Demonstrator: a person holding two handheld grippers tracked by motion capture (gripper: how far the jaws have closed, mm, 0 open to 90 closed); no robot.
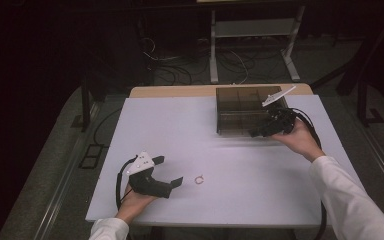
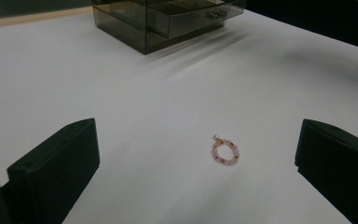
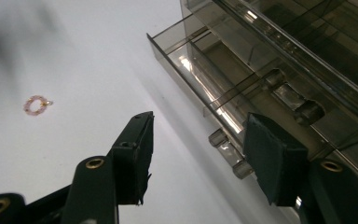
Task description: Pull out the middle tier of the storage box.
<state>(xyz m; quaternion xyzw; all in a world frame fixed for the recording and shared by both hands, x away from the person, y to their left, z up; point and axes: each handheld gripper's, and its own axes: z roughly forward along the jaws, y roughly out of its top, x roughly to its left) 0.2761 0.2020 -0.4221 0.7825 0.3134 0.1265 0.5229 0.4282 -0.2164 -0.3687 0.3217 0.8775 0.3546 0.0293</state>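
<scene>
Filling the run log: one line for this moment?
left tool: open, bracelet ahead | right tool: open at drawer handle | drawer: part open

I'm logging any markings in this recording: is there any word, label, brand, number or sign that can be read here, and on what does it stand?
None can be read: no lettering shows on the smoky clear drawer box, the pink bead ring, the white table, the left gripper or the right gripper.
</scene>
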